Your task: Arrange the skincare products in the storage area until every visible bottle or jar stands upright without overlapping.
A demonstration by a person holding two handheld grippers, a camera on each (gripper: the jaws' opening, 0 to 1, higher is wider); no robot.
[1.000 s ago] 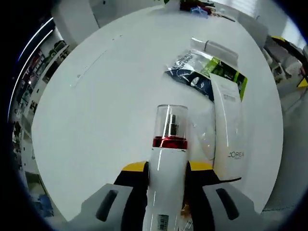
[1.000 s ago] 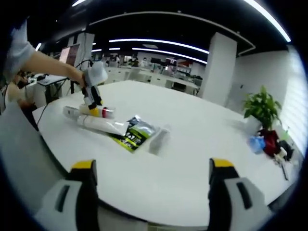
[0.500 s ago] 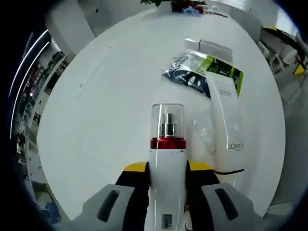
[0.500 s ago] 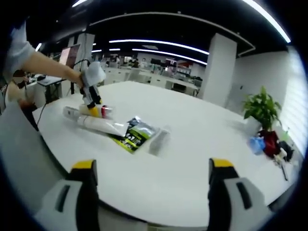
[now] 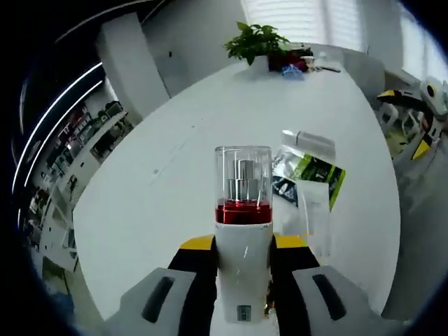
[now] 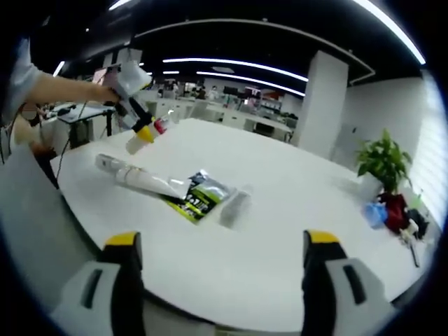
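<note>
L gripper is clamped on the white spray bottle, yellow-tipped jaws on either side of its body. Its red collar and clear cap point fwd along the jaws, so the long axis runs with the gripper. In the right gripper view the same L gripper hangs clear above the white table w/ the bottle off the surface.

R gripper is spread wide, nothing btwn the jaws, low at the near table edge.

Lying flat on the table: white L'Oréal-type tube, green/black sachet touching its end, small clear-wrapped item just beside that.

Key relation: bottle base sits toward the L hand, cap away. Judging from this, standing it up calls for tipping the L gripper so the base faces the table, onto bare surface apart from the tube. L hand is nearer; R is well apart.
</note>
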